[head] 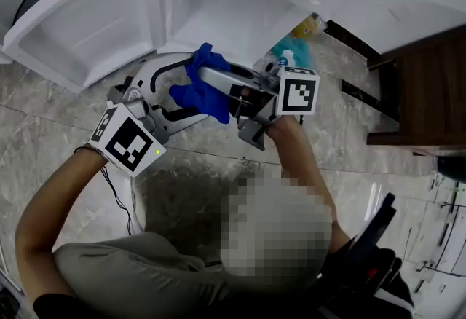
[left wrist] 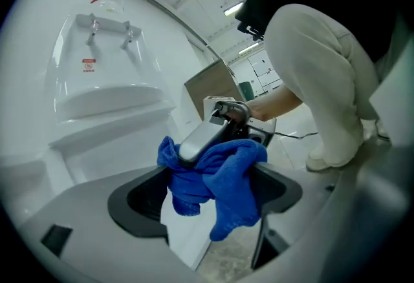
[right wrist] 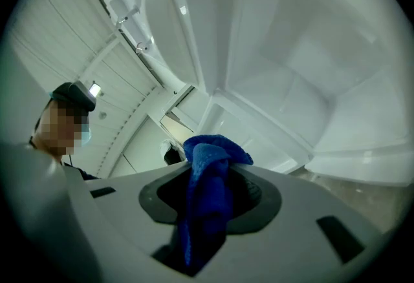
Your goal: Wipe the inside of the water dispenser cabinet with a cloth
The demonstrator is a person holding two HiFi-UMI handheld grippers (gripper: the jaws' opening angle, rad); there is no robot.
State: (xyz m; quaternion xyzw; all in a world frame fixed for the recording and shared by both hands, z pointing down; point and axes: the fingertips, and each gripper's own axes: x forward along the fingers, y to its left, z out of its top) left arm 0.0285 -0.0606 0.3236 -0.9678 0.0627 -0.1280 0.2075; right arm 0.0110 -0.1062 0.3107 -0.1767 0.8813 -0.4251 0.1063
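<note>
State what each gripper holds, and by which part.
Right gripper pinches the blue microfibre cloth by a bunched fold. Left gripper, jaws open, holds nothing.

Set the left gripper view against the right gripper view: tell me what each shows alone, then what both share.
Only the left gripper view: the right gripper itself, the dispenser's two taps and the person's trouser leg. Only the right gripper view: the hollow white cabinet interior and the person's dark headgear. Both: the blue cloth, pinched in the right gripper's jaws and hanging ungripped between the wide-open jaws of the left gripper.
</note>
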